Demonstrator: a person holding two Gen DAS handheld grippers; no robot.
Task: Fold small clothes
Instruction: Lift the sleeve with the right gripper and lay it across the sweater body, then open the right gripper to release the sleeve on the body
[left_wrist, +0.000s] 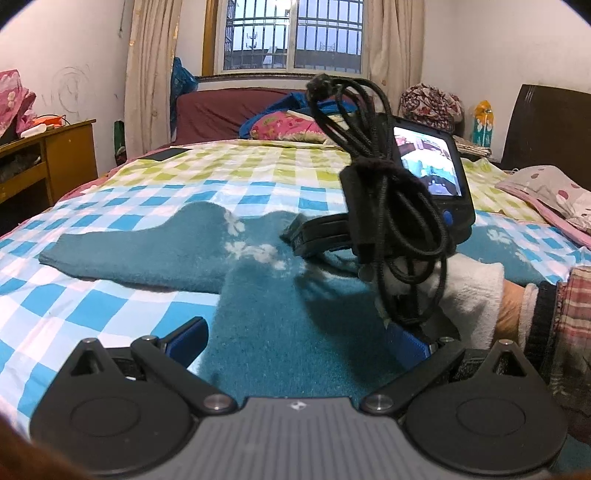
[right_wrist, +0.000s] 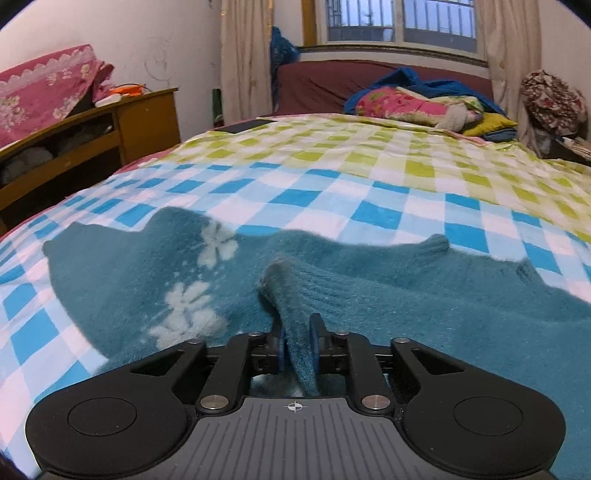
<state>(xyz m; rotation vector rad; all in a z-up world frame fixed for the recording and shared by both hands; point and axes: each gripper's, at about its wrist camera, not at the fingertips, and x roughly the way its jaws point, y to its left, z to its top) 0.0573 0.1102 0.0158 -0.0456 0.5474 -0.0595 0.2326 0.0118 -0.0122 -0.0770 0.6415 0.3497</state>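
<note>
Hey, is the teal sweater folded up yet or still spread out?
Mostly spread: the teal sweater lies flat on the checked bedsheet, left sleeve stretched out. One ribbed edge sits between the right claw pads.

The teal sweater (right_wrist: 388, 306) is showing a fuzzy, napped knit with ribbing along its pinched edge. The checked bedsheet (right_wrist: 332, 184) is looking smooth, thin and faintly shiny. The right hand-held gripper (right_wrist: 298, 349) is showing matt black plastic with bright metal pins. The cabinet (left_wrist: 70, 155) is looking like varnished wood. The cable bundle (left_wrist: 399, 206) is looking braided and matt.
</note>
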